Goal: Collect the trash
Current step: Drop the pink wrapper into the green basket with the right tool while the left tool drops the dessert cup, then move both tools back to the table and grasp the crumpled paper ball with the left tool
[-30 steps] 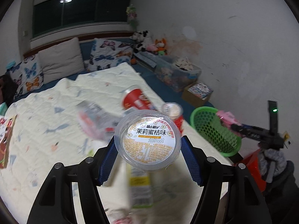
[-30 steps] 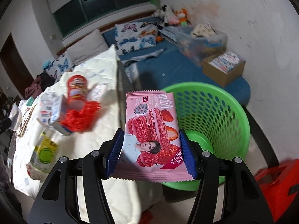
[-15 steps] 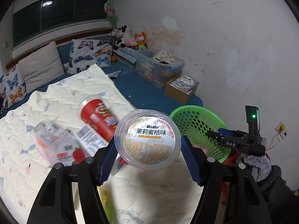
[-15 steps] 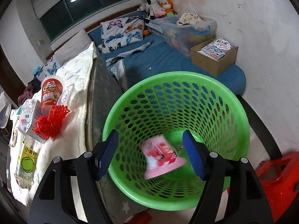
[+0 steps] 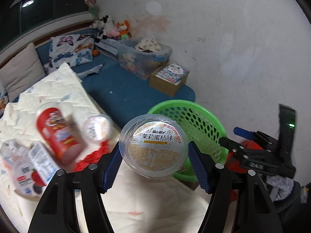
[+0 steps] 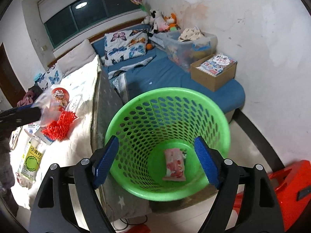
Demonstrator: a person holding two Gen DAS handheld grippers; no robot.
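My left gripper [image 5: 154, 167] is shut on a clear plastic cup [image 5: 153, 147] with a yellow-and-white printed lid, held over the bed edge just left of the green basket [image 5: 196, 120]. In the right wrist view my right gripper [image 6: 156, 160] hangs over the green basket [image 6: 136, 124]; its jaws are opening and nothing is between them. A pink snack wrapper [image 6: 174, 164] lies flat on the basket floor. On the quilt lie a red can [image 5: 58, 134], a small white-lidded cup [image 5: 97, 128], a red mesh net [image 6: 59, 125] and a yellow-labelled bottle [image 6: 31, 159].
The basket stands on the floor between the bed's foot and the white wall. A red plastic stool [image 6: 287, 190] is at lower right. A cardboard box of books [image 6: 213, 71] and a clear storage bin [image 6: 186, 44] sit on the blue mattress beyond.
The right gripper opened and the pink wrapper dropped to the basket floor. The left gripper carried its cup rightward, closer to the basket.
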